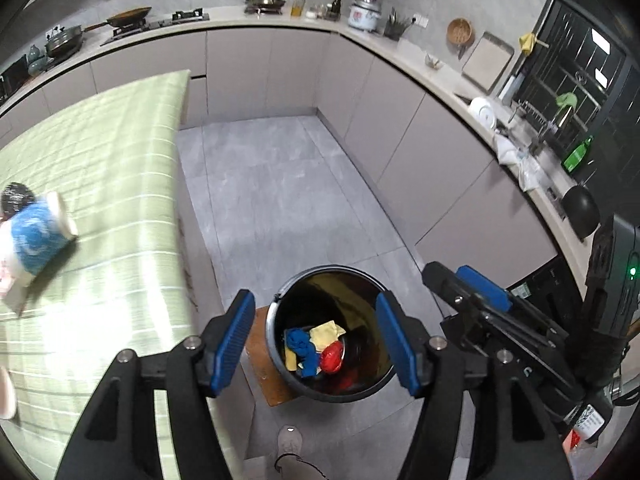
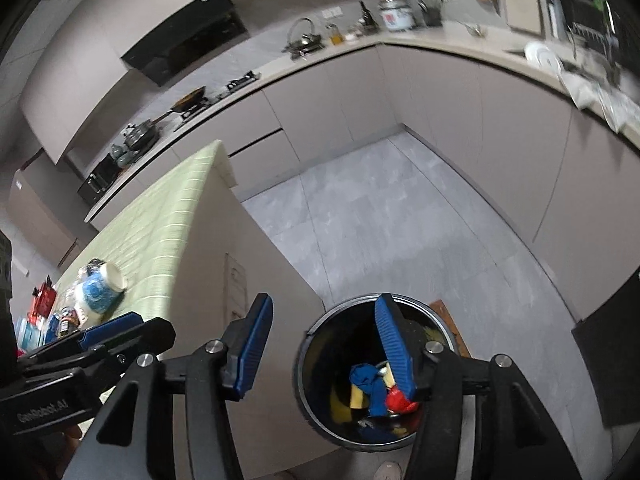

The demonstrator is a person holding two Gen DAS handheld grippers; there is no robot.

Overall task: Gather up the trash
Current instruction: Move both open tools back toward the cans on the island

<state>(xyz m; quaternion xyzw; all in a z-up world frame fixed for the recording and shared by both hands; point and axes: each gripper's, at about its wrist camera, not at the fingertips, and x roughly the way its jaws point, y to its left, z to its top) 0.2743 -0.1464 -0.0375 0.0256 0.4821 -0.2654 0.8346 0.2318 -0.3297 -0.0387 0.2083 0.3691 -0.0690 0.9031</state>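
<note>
**Both grippers empty above the trash bin**

The left gripper (image 1: pixel 316 344) hangs over the floor with its blue pads parted and nothing between them. Through the gap, straight below, sits the trash bin (image 1: pixel 276 344), a round dark bucket resting partly on a brown mat (image 1: pixel 260 364). The right gripper (image 2: pixel 324 352) likewise stands with its jaws apart and bare, its right-hand pad crossing in front of the bin's opening (image 2: pixel 316 364). Each gripper shows in the other's view: the right one at the left camera's right edge (image 1: pixel 476 292), the left one at the right camera's lower left (image 2: pixel 108 336).

Inside the bin lie the collected scraps: a crumpled blue piece (image 1: pixel 302 346), a yellow piece (image 1: pixel 325 334) and something red (image 1: pixel 332 357), all heaped at the bottom. A person's shoe (image 1: pixel 289 440) shows on the grey tile floor (image 1: pixel 280 200) just near the bin.

To the left of the bin stands a table with a green striped cloth (image 1: pixel 120 160). On it a blue and white cup (image 1: pixel 38 236) lies tipped on its side, blurred, with more small packets beside it at the table's near end (image 2: pixel 48 320).

Farther back, beige cabinets (image 1: pixel 260 72) run around the corner under a counter (image 1: pixel 224 20) bearing pans, bottles, a rice cooker (image 1: pixel 364 14) and a dish rack by the window.
</note>
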